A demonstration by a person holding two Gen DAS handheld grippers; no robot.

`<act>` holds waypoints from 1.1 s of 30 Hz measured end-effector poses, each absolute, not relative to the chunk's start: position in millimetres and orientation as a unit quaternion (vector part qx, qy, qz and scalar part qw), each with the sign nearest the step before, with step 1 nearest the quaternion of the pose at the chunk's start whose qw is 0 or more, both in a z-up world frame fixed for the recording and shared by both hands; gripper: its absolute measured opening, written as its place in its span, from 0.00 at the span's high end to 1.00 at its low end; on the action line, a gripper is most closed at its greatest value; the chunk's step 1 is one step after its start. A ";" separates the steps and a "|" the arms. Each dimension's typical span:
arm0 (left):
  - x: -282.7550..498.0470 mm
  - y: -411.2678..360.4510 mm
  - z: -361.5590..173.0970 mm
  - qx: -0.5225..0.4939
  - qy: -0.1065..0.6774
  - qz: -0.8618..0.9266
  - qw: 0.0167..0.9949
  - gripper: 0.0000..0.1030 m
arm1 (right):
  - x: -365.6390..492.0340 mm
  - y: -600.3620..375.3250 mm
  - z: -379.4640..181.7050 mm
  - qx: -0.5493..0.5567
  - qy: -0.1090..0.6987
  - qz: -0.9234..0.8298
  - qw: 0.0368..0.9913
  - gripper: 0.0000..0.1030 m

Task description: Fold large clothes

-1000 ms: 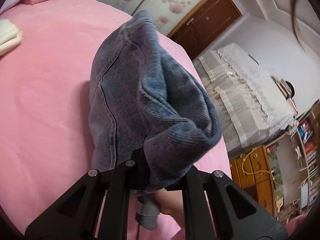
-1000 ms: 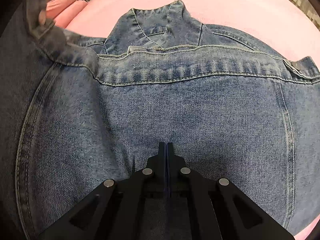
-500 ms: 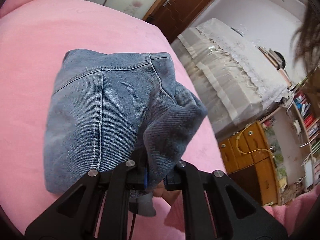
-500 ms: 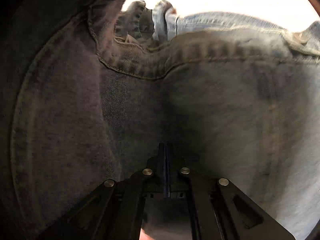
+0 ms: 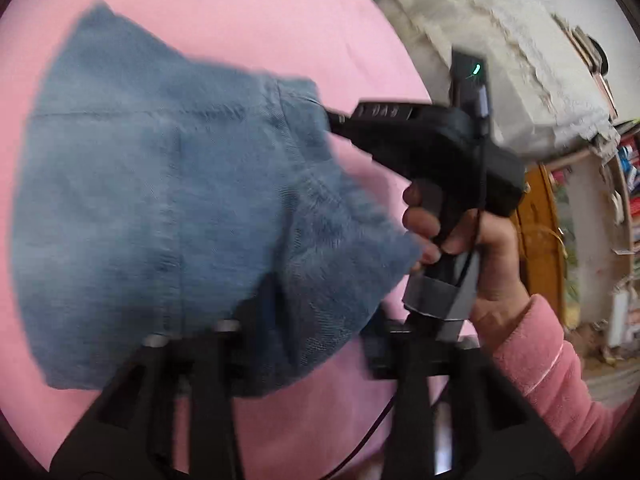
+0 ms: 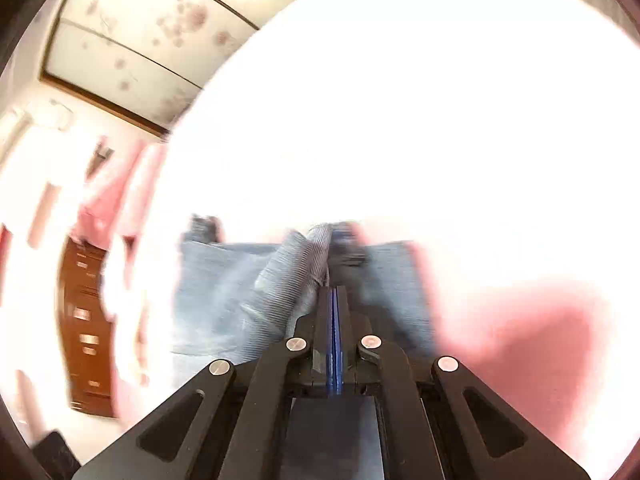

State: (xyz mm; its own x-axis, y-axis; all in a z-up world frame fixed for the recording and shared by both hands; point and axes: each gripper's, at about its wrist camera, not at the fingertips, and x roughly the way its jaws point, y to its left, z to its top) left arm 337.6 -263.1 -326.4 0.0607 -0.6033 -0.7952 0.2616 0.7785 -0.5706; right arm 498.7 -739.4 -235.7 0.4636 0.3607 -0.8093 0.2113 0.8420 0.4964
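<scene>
Denim garment [image 5: 168,200] lies bunched in a folded heap on the pink bedspread [image 5: 248,12]. Left gripper [image 5: 304,344] has just been opening; its jaws stand apart with a flap of denim hanging between them, unpressed. Right gripper [image 6: 333,300], held by a pink-sleeved hand [image 5: 472,248], is pinched together on a denim fold

A pink bedspread [image 5: 248,28] covers the bed. Beyond its edge stands a piece of furniture under a white lace cover [image 5: 500,60], beside a wooden cabinet [image 5: 538,216] and bookshelves [image 5: 628,168]. The right wrist view shows floral-patterned panels [image 6: 160,32] and a brown chest of drawers [image 6: 82,320], blurred.
</scene>
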 end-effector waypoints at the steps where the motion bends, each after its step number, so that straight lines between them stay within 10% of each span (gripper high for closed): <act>1: 337.8 -271.5 -325.3 -0.134 0.619 -0.318 0.705 0.47 | 494.7 -746.2 -233.4 0.269 0.521 0.044 0.809 0.99; 4: 330.7 -287.4 -313.3 -0.114 0.612 -0.350 0.700 0.38 | 467.9 -758.4 -223.9 0.287 0.532 0.070 0.794 0.94; 8: 332.2 -279.9 -299.5 -0.112 0.608 -0.330 0.713 0.34 | 447.3 -752.5 -210.2 0.287 0.552 0.096 0.777 0.43; 10: 349.2 -268.0 -300.4 -0.121 0.612 -0.310 0.718 0.33 | 437.2 -751.8 -208.7 0.283 0.556 0.096 0.775 0.36; 27: 374.3 -176.9 -325.0 -0.155 0.648 -0.083 0.741 0.32 | 414.4 -643.6 -258.9 0.162 0.667 0.072 0.724 0.49; 33: 381.5 -181.6 -334.4 -0.127 0.652 -0.085 0.743 0.32 | 412.9 -642.8 -256.1 0.139 0.669 0.021 0.729 0.94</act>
State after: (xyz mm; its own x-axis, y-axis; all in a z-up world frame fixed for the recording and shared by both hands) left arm 381.5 -181.6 -334.4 0.1355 -0.2923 -0.9467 -0.0384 0.9532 -0.2998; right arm 412.9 -642.8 -256.1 0.1030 0.2172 -0.9707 0.1553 0.9604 0.2314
